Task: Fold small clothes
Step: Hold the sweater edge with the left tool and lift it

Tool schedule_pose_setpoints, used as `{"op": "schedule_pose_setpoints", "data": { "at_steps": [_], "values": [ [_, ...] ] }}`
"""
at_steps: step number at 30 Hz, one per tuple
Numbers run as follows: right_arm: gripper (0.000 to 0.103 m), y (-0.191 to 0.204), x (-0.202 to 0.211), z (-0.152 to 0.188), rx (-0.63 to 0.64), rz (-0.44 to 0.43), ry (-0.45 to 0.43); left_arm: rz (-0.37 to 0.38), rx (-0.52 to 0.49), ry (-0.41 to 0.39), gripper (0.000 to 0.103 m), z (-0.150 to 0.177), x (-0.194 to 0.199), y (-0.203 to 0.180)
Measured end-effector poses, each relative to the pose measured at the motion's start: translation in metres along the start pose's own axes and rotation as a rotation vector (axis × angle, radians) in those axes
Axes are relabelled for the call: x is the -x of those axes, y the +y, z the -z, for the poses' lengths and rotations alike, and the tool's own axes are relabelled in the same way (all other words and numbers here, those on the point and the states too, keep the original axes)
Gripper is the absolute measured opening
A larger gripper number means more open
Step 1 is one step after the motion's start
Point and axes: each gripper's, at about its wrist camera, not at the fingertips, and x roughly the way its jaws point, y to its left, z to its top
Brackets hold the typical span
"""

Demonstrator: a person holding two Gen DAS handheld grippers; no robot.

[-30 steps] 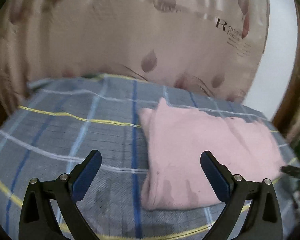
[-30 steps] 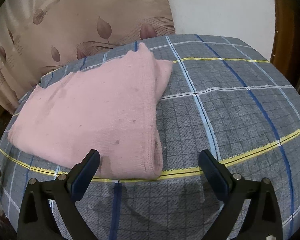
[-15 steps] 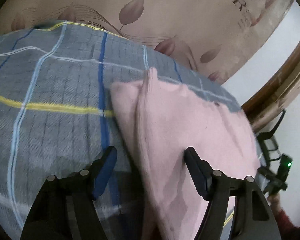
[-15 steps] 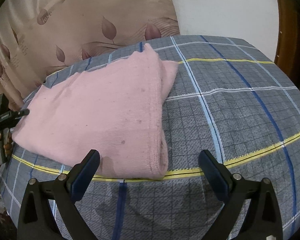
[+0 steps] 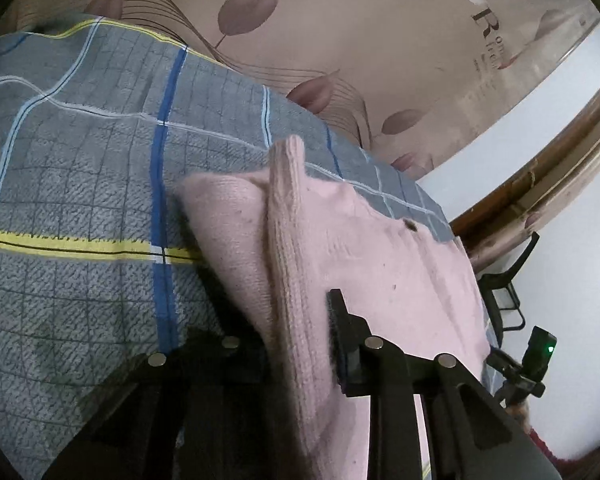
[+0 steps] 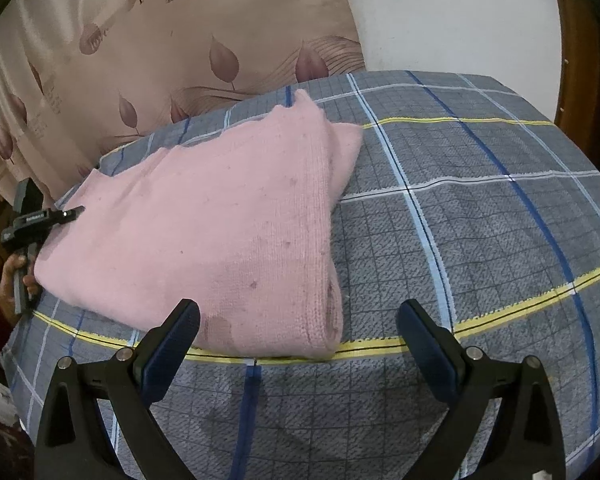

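Note:
A folded pink knit garment [image 6: 220, 216] lies on the grey plaid cloth [image 6: 480, 240]. In the left wrist view my left gripper [image 5: 300, 344] is shut on the garment's [image 5: 380, 248] ribbed folded edge, with one finger [image 5: 340, 344] on top and the other hidden under the fabric. It shows in the right wrist view [image 6: 60, 216] at the garment's far left edge. My right gripper [image 6: 296, 344] is open and empty, just in front of the garment's near corner, above the yellow stripe.
A beige leaf-print curtain [image 6: 180, 40] hangs behind the table. A white wall [image 6: 440, 12] and dark wooden frame [image 5: 540, 184] stand at the right. The plaid cloth extends right of the garment. The right gripper shows small in the left wrist view [image 5: 536, 360].
My left gripper moved in onto the garment's left edge and closed on it. My right gripper stayed open and edged slightly closer to the garment.

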Motion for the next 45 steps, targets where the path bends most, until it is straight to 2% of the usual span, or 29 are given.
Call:
{"op": "schedule_pose_setpoints", "data": {
  "at_steps": [2, 4, 6, 9, 14, 18, 23, 26, 29, 31, 37, 45],
  "values": [
    [0.099, -0.003, 0.002, 0.0, -0.024, -0.02, -0.005, 0.002, -0.005, -0.006, 0.025, 0.001, 0.001, 0.0],
    [0.099, -0.009, 0.001, -0.005, -0.077, -0.09, 0.006, -0.004, -0.017, -0.012, 0.025, 0.003, 0.003, 0.0],
    [0.099, -0.016, -0.003, -0.017, -0.146, -0.162, 0.014, -0.006, -0.018, -0.015, 0.025, 0.004, 0.003, 0.0],
    [0.099, -0.016, -0.01, -0.038, -0.163, -0.198, 0.012, -0.004, -0.012, -0.02, 0.025, 0.004, 0.002, 0.0],
    [0.099, -0.023, -0.038, -0.064, -0.16, -0.154, 0.04, 0.01, 0.005, -0.025, 0.025, 0.007, 0.006, 0.005],
    [0.099, -0.035, -0.063, -0.075, -0.217, -0.179, 0.062, 0.023, 0.018, -0.025, 0.025, 0.007, 0.007, 0.008],
    [0.096, -0.027, -0.08, -0.085, -0.184, -0.178, 0.053, 0.012, 0.016, -0.026, 0.025, 0.007, 0.008, 0.007],
    [0.085, -0.016, -0.085, -0.082, -0.136, -0.197, 0.062, -0.031, -0.017, -0.03, 0.025, 0.006, 0.008, -0.002],
    [0.084, 0.0, -0.089, -0.077, -0.021, -0.117, 0.058, -0.073, -0.047, -0.031, 0.025, 0.006, 0.007, -0.009],
    [0.085, 0.007, -0.091, -0.075, 0.02, -0.097, 0.063, -0.092, -0.053, -0.028, 0.026, 0.005, 0.008, -0.012],
    [0.086, 0.003, -0.09, -0.073, 0.019, -0.116, 0.049, -0.18, -0.103, -0.023, 0.027, 0.004, 0.007, -0.027],
    [0.09, 0.007, -0.09, -0.072, 0.034, -0.114, 0.048, -0.241, -0.112, 0.015, 0.027, -0.002, 0.004, -0.033]
  ]
}}
